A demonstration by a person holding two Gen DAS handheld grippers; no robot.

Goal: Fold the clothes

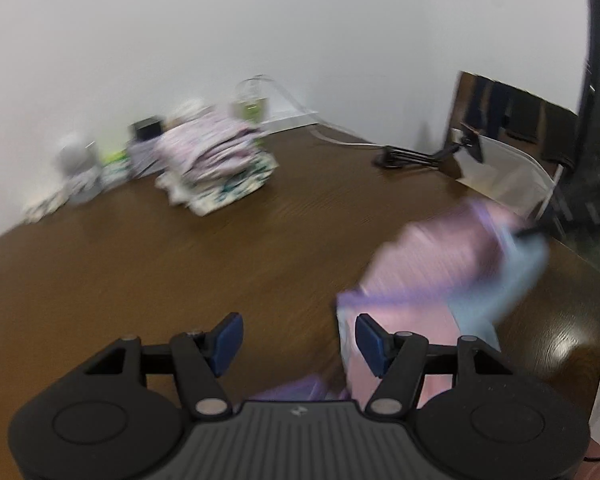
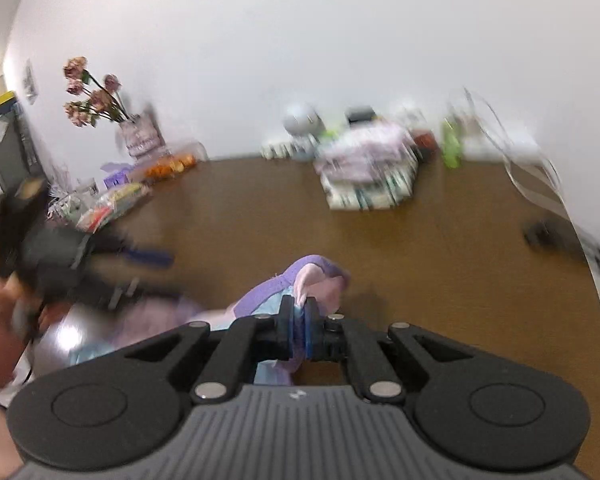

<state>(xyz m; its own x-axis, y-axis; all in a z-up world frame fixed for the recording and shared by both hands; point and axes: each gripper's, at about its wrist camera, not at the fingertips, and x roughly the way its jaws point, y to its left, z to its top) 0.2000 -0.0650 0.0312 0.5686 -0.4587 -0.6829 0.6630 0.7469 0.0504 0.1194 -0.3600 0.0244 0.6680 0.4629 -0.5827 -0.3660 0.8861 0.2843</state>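
Pink-lilac garment (image 2: 324,276): bunched, blurred; long axis unclear.
Right gripper (image 2: 299,312): fingers clenched on garment.
Left gripper (image 1: 298,334): fingers apart, empty, over bench (image 1: 180,264).

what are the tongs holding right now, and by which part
The right tongs are shut on a bunched edge of the pink, purple and blue garment. The left tongs are open, holding nothing.

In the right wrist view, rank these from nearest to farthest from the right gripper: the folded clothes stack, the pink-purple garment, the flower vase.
1. Pink-purple garment: pinched in the right gripper.
2. Folded clothes stack: ahead, far side of the table, slightly right.
3. Flower vase: far left, by the wall.
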